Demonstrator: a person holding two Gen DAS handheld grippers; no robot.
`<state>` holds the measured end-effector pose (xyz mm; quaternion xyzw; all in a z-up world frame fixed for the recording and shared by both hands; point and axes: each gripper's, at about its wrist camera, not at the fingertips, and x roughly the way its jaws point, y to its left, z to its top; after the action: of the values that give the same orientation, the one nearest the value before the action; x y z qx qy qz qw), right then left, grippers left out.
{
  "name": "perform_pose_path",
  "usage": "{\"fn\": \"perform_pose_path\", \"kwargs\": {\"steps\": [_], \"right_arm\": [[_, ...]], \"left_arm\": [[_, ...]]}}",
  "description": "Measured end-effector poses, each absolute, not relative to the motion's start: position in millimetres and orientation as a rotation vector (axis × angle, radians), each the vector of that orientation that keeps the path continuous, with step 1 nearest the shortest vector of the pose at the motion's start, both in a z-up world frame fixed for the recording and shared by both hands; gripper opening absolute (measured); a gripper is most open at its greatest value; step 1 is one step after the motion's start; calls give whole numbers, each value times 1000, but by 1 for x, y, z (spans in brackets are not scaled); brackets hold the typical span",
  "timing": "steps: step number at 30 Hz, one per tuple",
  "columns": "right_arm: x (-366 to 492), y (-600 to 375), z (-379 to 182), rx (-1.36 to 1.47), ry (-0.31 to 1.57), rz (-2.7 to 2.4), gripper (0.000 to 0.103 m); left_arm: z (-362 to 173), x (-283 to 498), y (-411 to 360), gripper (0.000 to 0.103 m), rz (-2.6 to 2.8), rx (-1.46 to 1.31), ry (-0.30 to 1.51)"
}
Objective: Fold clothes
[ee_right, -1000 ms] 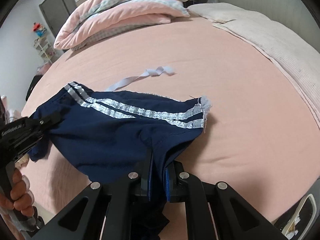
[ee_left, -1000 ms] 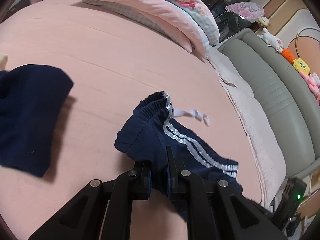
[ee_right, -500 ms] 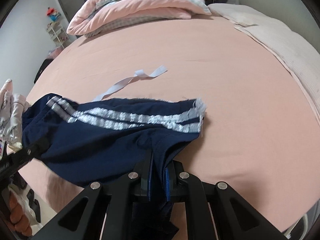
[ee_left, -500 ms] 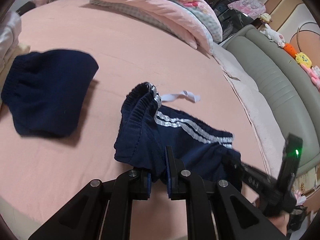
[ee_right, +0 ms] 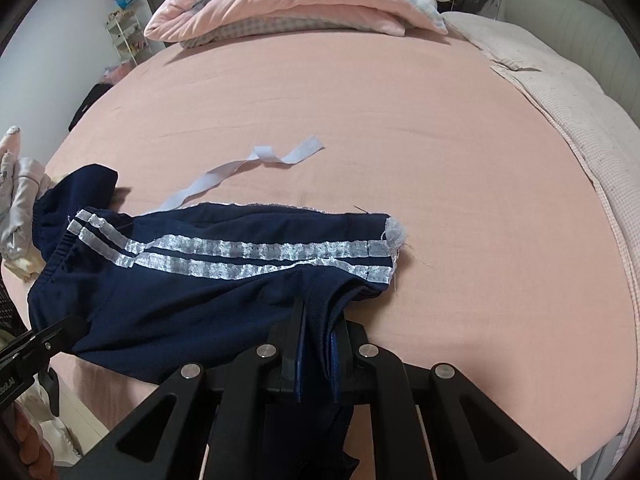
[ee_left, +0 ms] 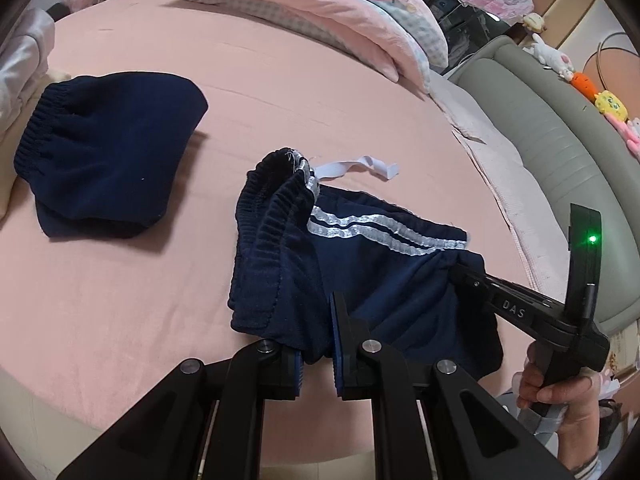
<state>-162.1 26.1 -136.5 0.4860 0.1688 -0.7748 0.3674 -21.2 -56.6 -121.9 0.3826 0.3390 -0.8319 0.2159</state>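
Navy shorts [ee_left: 376,272] [ee_right: 208,280] with two white side stripes lie stretched across the near edge of the pink bed [ee_left: 280,92] [ee_right: 400,120]. My left gripper [ee_left: 318,344] is shut on the elastic waistband end. My right gripper [ee_right: 316,344] is shut on the leg hem end; it also shows at the right of the left wrist view [ee_left: 460,272]. A white drawstring [ee_left: 360,166] [ee_right: 256,164] trails from the waistband onto the sheet. A second navy garment [ee_left: 104,148] lies folded at the left.
Folded pink and checked quilts [ee_left: 320,4] [ee_right: 304,0] are stacked at the far side. A grey padded headboard [ee_left: 560,152] with plush toys [ee_left: 592,88] runs along the right. Pale clothes [ee_right: 16,208] sit at the bed's left edge. A hand [ee_left: 556,384] grips the right tool.
Both grippers pulled back toward the bed's near edge, drawing the shorts out flatter and longer. The folded navy garment now shows fully at the left.
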Motion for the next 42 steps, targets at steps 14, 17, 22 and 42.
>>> {"fn": "perform_pose_path", "kwargs": {"steps": [14,17,22,42], "right_arm": [[-150,29,-130,1289,463,-2062,66],[-148,40,-127,1321,397,-2085,66],[-135,66,-123,1390,248,-2131,66],[-104,100,-136,1544,102,-2038,68]], "left_arm": [[-137,-29,-64,39,-2208,1287,991],[-134,-25,-61,55,-2242,1296,957],[-126,-22,-52,55,-2253,1308,833],[-99,-3,-66,55,-2276,1247,666]]}}
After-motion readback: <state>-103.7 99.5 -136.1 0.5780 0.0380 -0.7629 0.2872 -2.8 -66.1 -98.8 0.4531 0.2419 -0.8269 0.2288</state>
